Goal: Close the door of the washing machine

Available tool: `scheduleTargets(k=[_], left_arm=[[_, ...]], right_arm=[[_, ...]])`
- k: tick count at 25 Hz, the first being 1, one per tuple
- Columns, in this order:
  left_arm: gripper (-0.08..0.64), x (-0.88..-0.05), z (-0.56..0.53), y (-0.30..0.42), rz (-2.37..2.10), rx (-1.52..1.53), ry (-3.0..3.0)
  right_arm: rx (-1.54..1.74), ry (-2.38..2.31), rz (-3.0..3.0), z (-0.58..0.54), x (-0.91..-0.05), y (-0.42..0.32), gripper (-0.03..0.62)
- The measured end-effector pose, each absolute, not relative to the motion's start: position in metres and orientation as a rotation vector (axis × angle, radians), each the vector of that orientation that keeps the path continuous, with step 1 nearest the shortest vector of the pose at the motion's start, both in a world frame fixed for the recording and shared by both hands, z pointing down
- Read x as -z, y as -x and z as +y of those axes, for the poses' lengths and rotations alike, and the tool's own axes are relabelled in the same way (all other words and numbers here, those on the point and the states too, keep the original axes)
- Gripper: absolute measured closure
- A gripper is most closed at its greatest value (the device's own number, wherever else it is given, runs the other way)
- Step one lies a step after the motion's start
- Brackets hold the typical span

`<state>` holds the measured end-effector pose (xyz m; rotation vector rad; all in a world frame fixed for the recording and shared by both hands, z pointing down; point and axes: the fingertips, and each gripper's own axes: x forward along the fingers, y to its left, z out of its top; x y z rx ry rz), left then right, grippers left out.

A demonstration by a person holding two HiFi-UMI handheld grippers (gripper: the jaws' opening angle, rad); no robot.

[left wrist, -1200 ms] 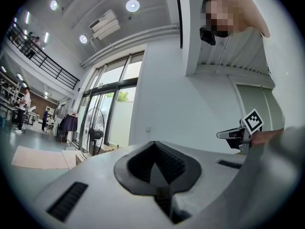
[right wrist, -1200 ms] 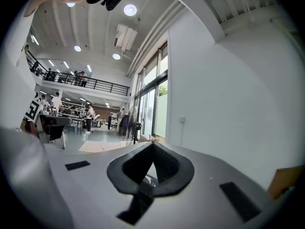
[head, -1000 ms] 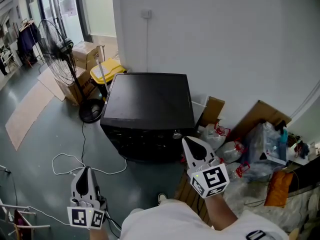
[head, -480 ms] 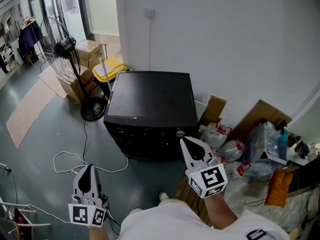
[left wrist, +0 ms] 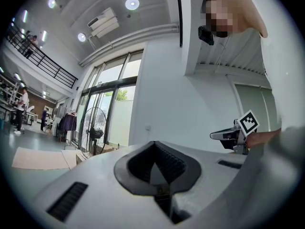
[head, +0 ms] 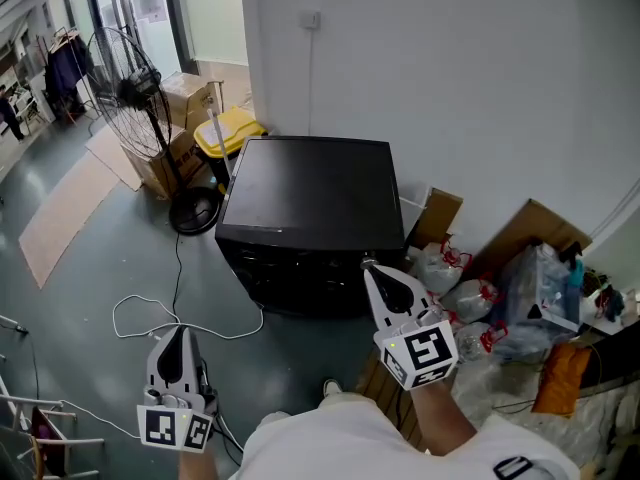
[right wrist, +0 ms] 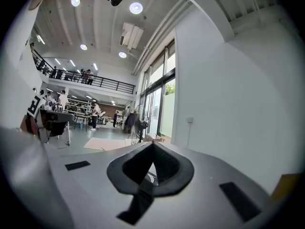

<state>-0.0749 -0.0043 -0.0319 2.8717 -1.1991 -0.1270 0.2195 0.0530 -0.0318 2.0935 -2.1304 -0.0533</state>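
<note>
Against the white far wall [head: 480, 88] stands the black washing machine [head: 310, 193]. No door juts from its dark front [head: 295, 273], so it looks shut. Your left hand-held gripper [head: 177, 343] and right hand-held gripper [head: 375, 280] hover nearby, clenched on nothing. Confirm the latch first.

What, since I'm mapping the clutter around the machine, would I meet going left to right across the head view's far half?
Flat cardboard sheet → standing fan → yellow bin → washing machine → clear plastic bags.
</note>
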Motion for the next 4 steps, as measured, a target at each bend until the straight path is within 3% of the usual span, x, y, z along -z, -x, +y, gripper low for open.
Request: scheduleTargets(k=[4], left_arm=[[0.557,0.0324,-0.0061,0.0704,-1.193,0.139,-2.871]], right_arm=[[0.075,-2.09,-2.137,0.0473,0.0334,-0.2242,0.595]])
